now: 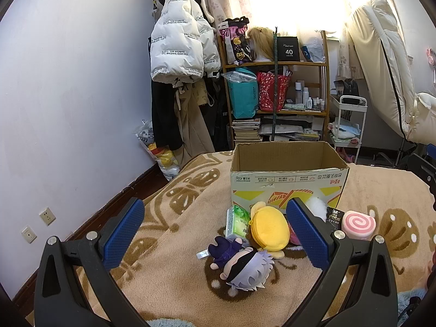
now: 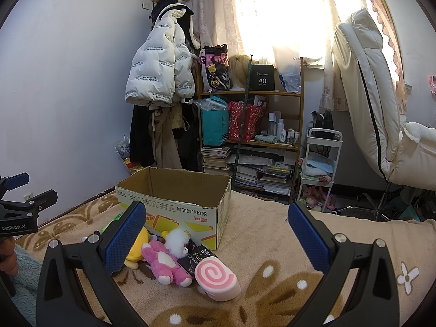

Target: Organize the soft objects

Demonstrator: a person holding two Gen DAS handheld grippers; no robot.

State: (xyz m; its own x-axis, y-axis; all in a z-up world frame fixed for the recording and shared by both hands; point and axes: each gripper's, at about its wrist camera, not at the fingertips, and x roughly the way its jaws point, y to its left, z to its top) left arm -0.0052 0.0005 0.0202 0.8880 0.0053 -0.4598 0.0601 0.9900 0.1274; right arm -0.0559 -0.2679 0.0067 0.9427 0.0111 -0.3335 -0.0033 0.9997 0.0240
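On the tan patterned blanket [image 1: 169,272] stands an open cardboard box [image 1: 286,182] whose printed side reads upside down in Chinese characters, with "450g" legible at one corner. Just in front of it lie the soft objects: a white-haired doll [image 1: 239,267] in dark clothes, a yellow plush [image 1: 268,227], a green tissue pack [image 1: 237,222], a pink swirl cushion [image 2: 216,276], a pink plush [image 2: 163,263] and a white fluffy toy [image 2: 175,239]. A black packet [image 2: 193,257] among them bears the word "Face". Behind the bed, a white puffer jacket [image 1: 177,46] repeats the line "The only leading fashion art", and a black box [image 1: 288,50] on the shelf [image 1: 275,65] shows "40 COLORS". The left gripper [image 1: 215,234] hangs over the doll with its blue pads spread wide and nothing between them; its body reads "GenRobot.AI" in the right wrist view. The right gripper [image 2: 216,234] is likewise spread wide and empty, aimed toward the box and swirl cushion.
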